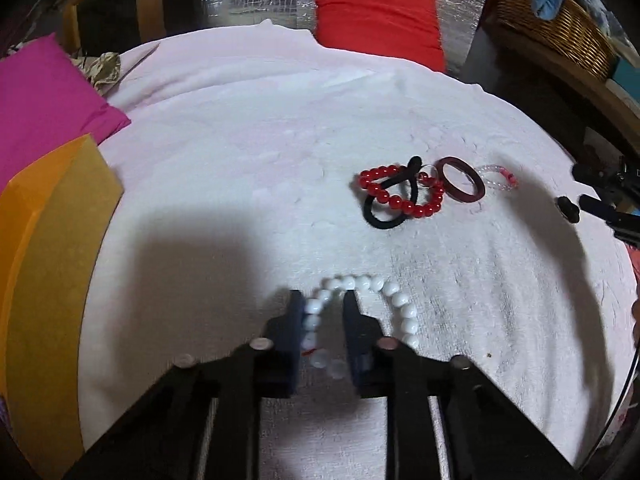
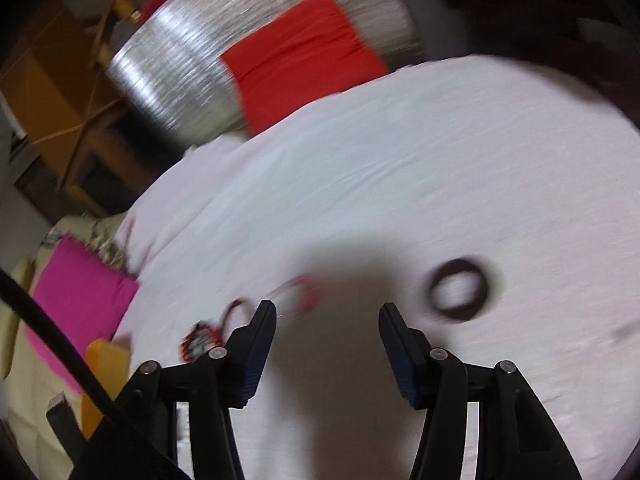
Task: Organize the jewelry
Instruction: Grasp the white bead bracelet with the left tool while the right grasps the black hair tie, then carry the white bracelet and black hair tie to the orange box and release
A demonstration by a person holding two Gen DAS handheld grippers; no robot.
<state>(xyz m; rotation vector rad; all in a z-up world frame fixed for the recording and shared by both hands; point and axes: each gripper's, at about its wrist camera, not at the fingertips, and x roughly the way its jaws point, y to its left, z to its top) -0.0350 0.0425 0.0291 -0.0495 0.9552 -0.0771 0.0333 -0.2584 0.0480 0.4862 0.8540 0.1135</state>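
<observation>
A white bead bracelet lies on the white cloth, one side of it between the fingers of my left gripper, which stand close around the beads. Farther off lie a red bead bracelet, a black hair tie, a dark red bangle and a clear bead bracelet. My right gripper is open and empty above the cloth. A dark ring lies to its right. Blurred red jewelry lies to its left.
An orange box stands at the left with a magenta cushion behind it. A red cushion leans on a silver foil wall at the back. A wicker basket sits at the far right. The right wrist view is motion-blurred.
</observation>
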